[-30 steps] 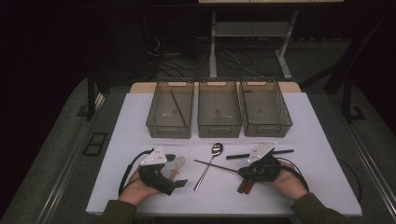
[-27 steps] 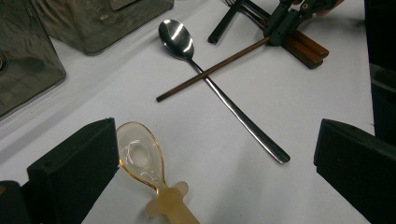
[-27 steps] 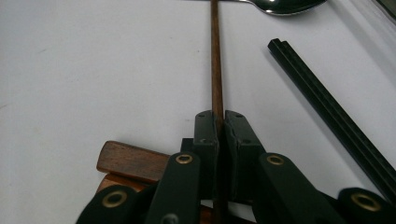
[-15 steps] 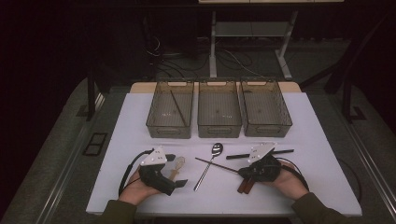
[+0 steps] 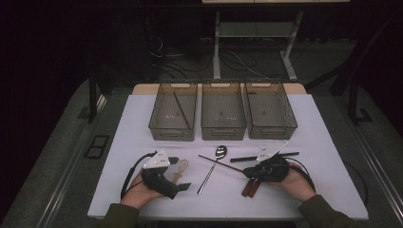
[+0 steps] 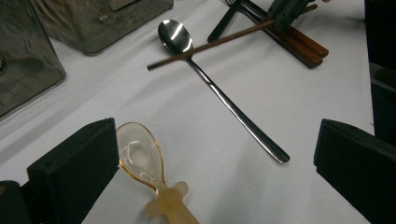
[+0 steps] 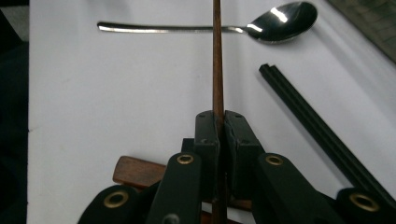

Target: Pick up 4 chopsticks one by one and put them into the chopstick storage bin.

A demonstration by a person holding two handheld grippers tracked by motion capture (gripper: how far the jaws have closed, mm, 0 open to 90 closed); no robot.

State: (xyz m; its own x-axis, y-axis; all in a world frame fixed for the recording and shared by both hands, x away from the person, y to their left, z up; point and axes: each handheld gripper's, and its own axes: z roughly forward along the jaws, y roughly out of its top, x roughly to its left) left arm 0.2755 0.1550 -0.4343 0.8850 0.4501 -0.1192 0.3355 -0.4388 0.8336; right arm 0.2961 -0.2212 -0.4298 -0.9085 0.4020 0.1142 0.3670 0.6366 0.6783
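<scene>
My right gripper (image 7: pixel 218 122) is shut on a thin brown chopstick (image 7: pixel 217 56), which points away over the handle of a metal spoon (image 7: pixel 280 21). In the high view that gripper (image 5: pixel 247 171) sits at the front right, and the chopstick (image 5: pixel 221 164) crosses the metal spoon (image 5: pixel 214 166). My left gripper (image 6: pixel 215 140) stands open low over the table with its jaws wide apart. A translucent amber spoon (image 6: pixel 140 158) lies on the cloth just inside its left jaw, untouched. The left gripper (image 5: pixel 179 174) is at the front left in the high view, with the amber spoon (image 5: pixel 180 167) between its jaws.
Three clear bins (image 5: pixel 223 129) stand in a row at the back; the left one (image 5: pixel 161 128) holds a dark stick. A pair of black chopsticks (image 5: pixel 263 156) lies behind my right gripper, and brown wooden pieces (image 5: pixel 250 187) lie under it. A white cloth (image 5: pixel 323 142) covers the table.
</scene>
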